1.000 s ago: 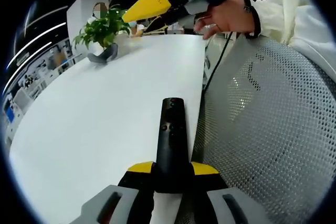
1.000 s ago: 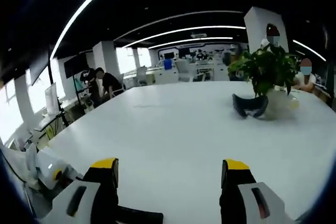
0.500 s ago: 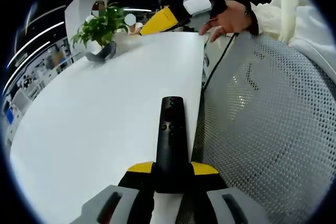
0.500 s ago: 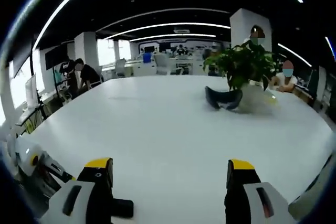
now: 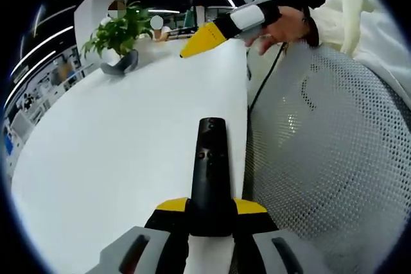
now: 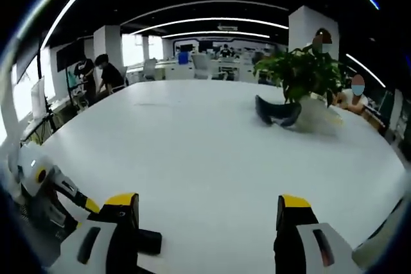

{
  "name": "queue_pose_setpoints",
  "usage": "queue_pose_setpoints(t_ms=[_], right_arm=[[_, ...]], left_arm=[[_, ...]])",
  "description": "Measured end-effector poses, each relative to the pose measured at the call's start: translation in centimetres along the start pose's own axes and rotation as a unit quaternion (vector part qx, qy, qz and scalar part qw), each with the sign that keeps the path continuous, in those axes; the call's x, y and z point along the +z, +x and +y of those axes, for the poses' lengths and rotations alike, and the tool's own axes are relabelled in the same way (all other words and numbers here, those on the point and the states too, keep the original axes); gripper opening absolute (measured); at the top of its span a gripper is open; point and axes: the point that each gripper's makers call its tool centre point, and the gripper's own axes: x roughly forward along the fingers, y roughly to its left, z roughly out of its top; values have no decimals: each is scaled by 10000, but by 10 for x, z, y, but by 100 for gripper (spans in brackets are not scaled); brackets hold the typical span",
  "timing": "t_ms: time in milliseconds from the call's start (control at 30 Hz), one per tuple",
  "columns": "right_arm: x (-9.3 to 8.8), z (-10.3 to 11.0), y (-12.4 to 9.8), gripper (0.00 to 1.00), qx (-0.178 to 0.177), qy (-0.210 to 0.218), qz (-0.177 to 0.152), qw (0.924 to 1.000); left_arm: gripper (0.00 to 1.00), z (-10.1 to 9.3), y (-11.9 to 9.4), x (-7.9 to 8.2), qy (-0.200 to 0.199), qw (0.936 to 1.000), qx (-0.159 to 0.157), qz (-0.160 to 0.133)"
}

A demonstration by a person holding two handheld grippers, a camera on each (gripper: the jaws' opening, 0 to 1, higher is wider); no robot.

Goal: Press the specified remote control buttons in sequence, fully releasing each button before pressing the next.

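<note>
Black remote (image 5: pixel 210 171) sits clamped in my left gripper (image 5: pixel 210 213) by the table (image 5: pixel 115 145) edge. My right gripper (image 6: pixel 209 222), jaws apart, should descend squarely and lift fully off each button.

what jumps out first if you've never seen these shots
The black remote clamped upright between the left gripper's yellow-tipped jaws, over the edge of a big white table. Next, the right gripper, open, hanging above the table's far end, and a leafy potted plant standing there.

Left gripper view: low over counter (image 5: pixel 115 133) edge, faces plant (image 5: pixel 119 33). Right gripper view: low, faces across counter. Both share counter + plant.
</note>
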Motion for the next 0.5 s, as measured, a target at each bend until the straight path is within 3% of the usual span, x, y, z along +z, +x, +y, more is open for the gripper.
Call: queue_pose_setpoints(t_ms=[500], right_arm=[[-3, 0, -1, 86, 13, 106, 78, 9999]], left_arm=[[23, 27, 0, -2, 268, 9989, -208, 319]])
